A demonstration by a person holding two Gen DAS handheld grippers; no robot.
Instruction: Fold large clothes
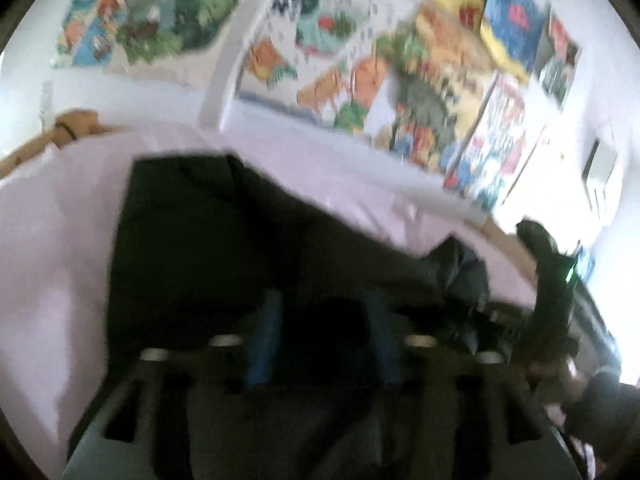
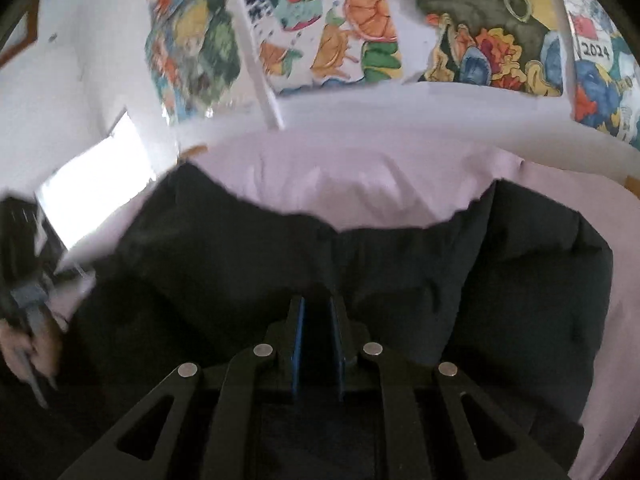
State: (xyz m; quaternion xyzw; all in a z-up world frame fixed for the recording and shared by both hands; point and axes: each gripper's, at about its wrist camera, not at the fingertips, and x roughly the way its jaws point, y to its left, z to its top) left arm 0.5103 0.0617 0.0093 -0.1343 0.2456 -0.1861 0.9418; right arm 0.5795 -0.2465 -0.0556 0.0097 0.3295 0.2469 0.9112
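Black garment [image 2: 280,248] pinched in right gripper [image 2: 318,320]; left gripper [image 1: 324,320] grip unclear.

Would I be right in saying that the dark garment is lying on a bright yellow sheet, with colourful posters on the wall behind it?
Not quite: the sheet is pale lilac, not bright yellow, as the right wrist view shows. The rest holds: the dark garment lies on it, and colourful posters hang on the wall behind.

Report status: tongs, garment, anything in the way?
Right tongs shut on dark garment. Left tongs over it, grip unclear in blur. Garment on lilac sheet. Nothing in the way.
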